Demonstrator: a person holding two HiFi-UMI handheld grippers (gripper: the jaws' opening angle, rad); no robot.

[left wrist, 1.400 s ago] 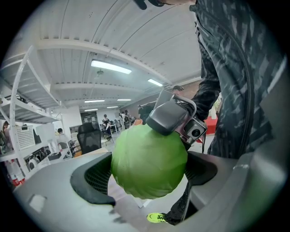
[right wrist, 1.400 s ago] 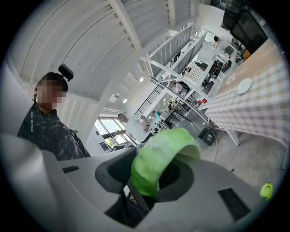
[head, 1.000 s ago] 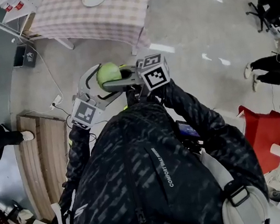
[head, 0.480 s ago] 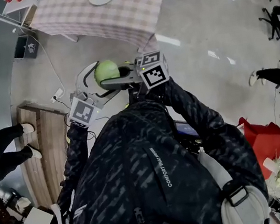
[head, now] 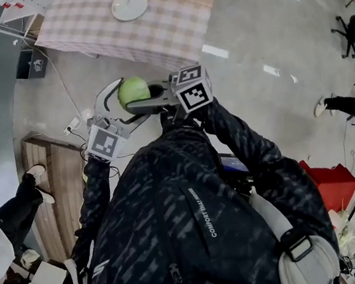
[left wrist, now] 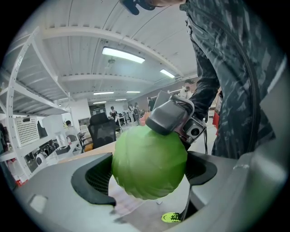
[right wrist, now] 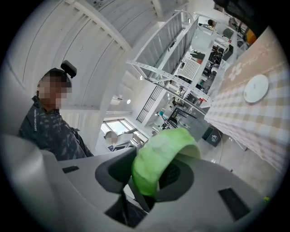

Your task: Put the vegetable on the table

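Observation:
In the head view a round green cabbage (head: 132, 90) hangs in front of the person's chest, above the floor. My left gripper (head: 120, 99) is shut around it; its dark pads (left wrist: 93, 181) press on both sides of the cabbage (left wrist: 149, 165). My right gripper (head: 149, 102) comes in from the right and is shut on the cabbage's upper edge. In the right gripper view a pale green leaf (right wrist: 156, 163) sits between its jaws. The table (head: 172, 27), with a checked cloth, stands ahead and carries a white plate (head: 130, 6).
A low wooden platform (head: 53, 185) lies on the floor at the left, with a bystander's legs (head: 20, 211) beside it. A cable and power strip (head: 70, 127) lie near the table. A red box (head: 332, 183) sits on the right, and a dark box (head: 28, 65) left of the table.
The table and plate have slid lower in the head view, so they are nearer. The bystander at the left has walked down the frame. Both grippers hold the cabbage as before.

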